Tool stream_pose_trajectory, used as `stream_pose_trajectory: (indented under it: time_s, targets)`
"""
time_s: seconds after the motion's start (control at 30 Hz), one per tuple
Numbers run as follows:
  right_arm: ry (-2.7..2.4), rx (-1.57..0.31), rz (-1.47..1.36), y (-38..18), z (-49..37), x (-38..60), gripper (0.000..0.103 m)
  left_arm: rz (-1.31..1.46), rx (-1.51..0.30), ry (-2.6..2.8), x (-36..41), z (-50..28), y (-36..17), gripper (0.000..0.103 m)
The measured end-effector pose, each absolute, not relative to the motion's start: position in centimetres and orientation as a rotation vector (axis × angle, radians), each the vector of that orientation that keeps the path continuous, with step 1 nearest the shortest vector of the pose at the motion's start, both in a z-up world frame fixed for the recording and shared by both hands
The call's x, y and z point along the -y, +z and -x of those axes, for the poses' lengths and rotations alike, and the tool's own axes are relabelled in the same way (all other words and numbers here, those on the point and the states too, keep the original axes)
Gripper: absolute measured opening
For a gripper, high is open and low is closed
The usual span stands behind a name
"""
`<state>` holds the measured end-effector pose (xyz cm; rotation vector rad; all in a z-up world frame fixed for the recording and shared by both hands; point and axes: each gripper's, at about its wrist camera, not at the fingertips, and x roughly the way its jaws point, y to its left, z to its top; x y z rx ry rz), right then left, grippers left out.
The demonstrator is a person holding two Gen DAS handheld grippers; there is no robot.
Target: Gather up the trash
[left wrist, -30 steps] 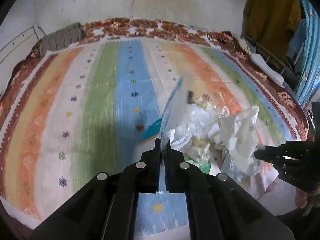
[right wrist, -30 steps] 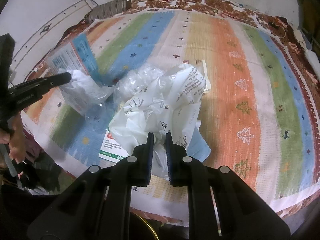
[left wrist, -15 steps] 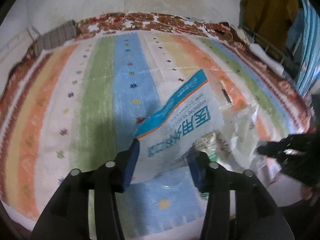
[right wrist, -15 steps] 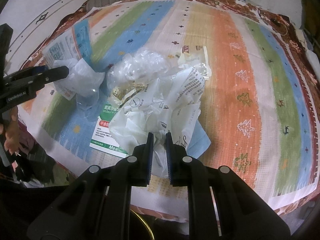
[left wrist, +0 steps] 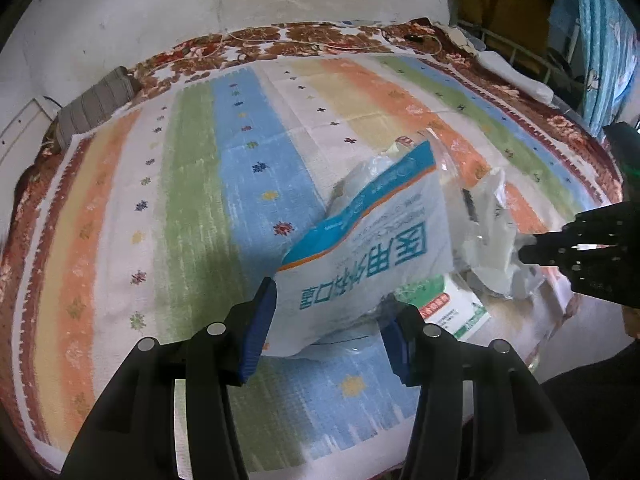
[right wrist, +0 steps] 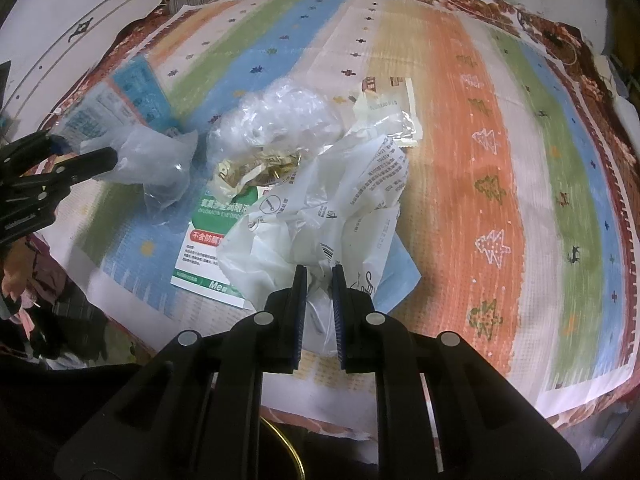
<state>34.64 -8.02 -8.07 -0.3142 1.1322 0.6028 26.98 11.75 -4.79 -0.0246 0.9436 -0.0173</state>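
A blue-and-white mask package [left wrist: 372, 256] leans on the trash pile, between the fingers of my left gripper [left wrist: 334, 304], which stands open; its edge rests against the left pad. My right gripper [right wrist: 319, 280] is shut on a crumpled white plastic bag [right wrist: 320, 216], which lies on the striped cloth [right wrist: 460, 160]. In the left wrist view the right gripper [left wrist: 524, 252] shows at the right with the white bag [left wrist: 492, 240] at its tips. In the right wrist view the left gripper [right wrist: 80, 150] reaches in from the left, beside clear plastic [right wrist: 160, 164] and the package [right wrist: 120, 92].
A green-and-white leaflet [right wrist: 208, 240] lies under the bag. Crumpled clear film [right wrist: 280, 116], yellowish wrappers [right wrist: 256, 172] and small paper scraps [right wrist: 392, 120] sit behind it. A grey folded cloth [left wrist: 96, 104] lies far left. The cloth's front edge is close below both grippers.
My left gripper was shut on the mask package a second ago; its jaws have opened wide and the package has tipped down flat onto the pile. The right gripper keeps its grip.
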Motion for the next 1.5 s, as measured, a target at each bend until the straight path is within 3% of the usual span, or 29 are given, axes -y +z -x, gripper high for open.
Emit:
stream_pose_trajectory:
  time_s: [0.43, 0.63, 0.93, 1.5]
  targets:
    - [0.615, -1.143, 0.309, -8.0, -34.6, 8.0, 0.013, 0.062, -0.845, -0.047, -9.7, -26.9, -3.2, 0.052]
    - [0.623, -1.132, 0.294, -7.7, -34.7, 8.2, 0.013, 0.085, -0.811, 0.020, -9.8, -27.3, -2.2, 0.000]
    - [0.668, -1.078, 0.269, -5.6, -33.6, 8.1, 0.012, 0.227, -0.731, 0.171, -13.6, -25.0, 1.7, 0.000]
    - [0.728, -0.992, 0.193, -0.9, -28.0, 9.6, 0.012, 0.299, -0.631, 0.168, -10.8, -17.1, 5.7, 0.000]
